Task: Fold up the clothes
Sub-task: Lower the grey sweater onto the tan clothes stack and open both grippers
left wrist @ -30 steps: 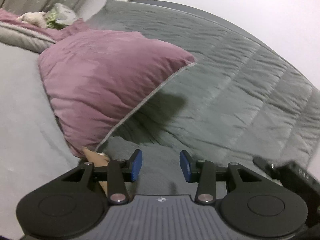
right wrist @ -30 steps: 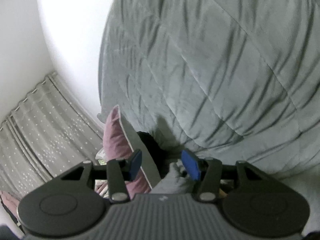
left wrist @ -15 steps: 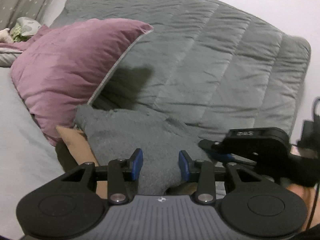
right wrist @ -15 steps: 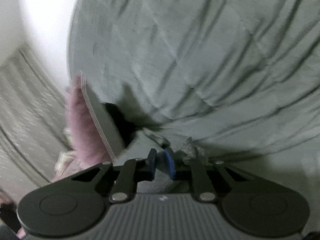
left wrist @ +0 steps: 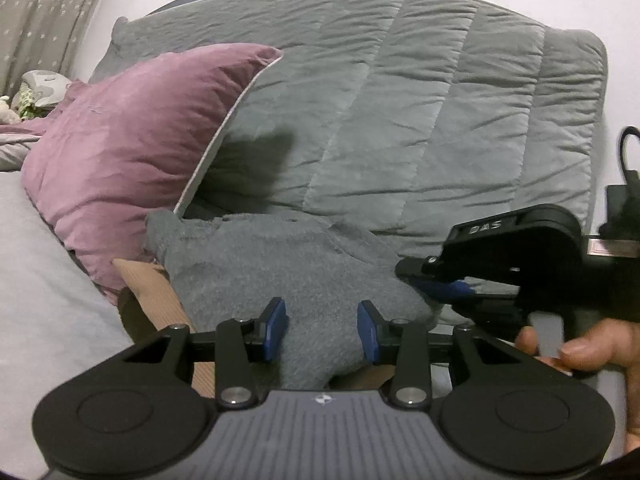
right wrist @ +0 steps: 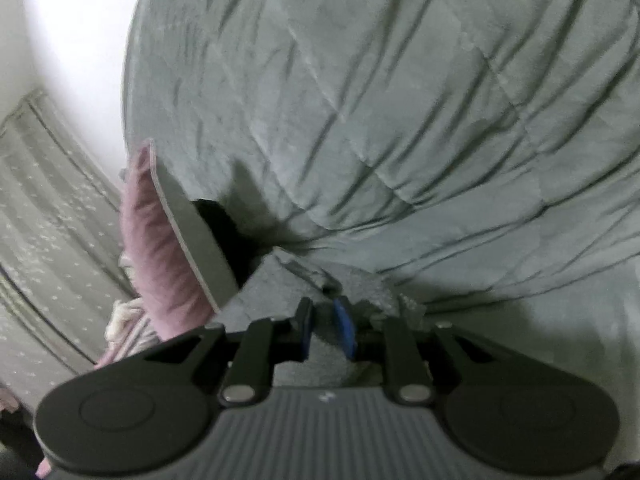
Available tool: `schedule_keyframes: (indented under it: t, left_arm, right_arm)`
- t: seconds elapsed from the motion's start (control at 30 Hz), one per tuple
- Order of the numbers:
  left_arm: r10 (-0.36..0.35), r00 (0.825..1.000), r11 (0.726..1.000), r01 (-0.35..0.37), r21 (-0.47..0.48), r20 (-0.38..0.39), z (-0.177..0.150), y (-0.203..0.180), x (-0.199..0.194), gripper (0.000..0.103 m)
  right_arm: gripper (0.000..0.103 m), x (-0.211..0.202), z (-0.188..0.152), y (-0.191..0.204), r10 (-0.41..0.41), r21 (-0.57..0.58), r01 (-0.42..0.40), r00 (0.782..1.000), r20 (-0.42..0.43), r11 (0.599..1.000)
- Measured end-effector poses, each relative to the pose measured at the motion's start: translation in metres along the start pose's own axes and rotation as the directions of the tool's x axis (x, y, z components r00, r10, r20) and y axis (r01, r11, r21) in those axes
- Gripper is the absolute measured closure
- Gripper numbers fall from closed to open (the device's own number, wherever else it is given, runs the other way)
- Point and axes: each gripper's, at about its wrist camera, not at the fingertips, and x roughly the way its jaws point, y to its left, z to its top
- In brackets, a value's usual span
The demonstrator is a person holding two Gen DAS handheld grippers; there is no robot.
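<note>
Left gripper (left wrist: 322,330): jaws apart, blue pads either side of a grey fleece garment (left wrist: 288,272), not clamped on it. Right gripper (right wrist: 325,330): jaws drawn close together, pinching a fold of the same garment's edge. The garment lies on the bed, in front of a grey quilt (left wrist: 420,120) and touching a purple pillow (left wrist: 120,148). A tan garment (left wrist: 156,296) lies beneath it. A hand (left wrist: 592,352) holds the right gripper's handle.
</note>
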Motion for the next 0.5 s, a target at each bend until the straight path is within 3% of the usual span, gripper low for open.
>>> schedule_keyframes:
  t: [0.17,0.3,0.5]
  left_arm:
    - [0.026,1.000,1.000,-0.026,-0.007,-0.013,0.012,0.000,-0.003,0.064]
    - [0.045,0.999,0.998,-0.046,-0.039,-0.029,0.020,0.000,-0.010,0.064]
    - [0.106,0.987,0.989,-0.118,-0.093,-0.123,0.030,-0.004,-0.024,0.064]
  right_arm:
    - [0.072,-0.009,0.002,0.014,0.031,-0.052,-0.031,1.000,0.002,0.998]
    - [0.071,-0.017,0.001,0.028,0.034,-0.103,-0.034,0.999,0.003,0.994]
    - [0.066,-0.029,-0.001,0.038,0.021,-0.131,-0.023,1.000,-0.016,0.991]
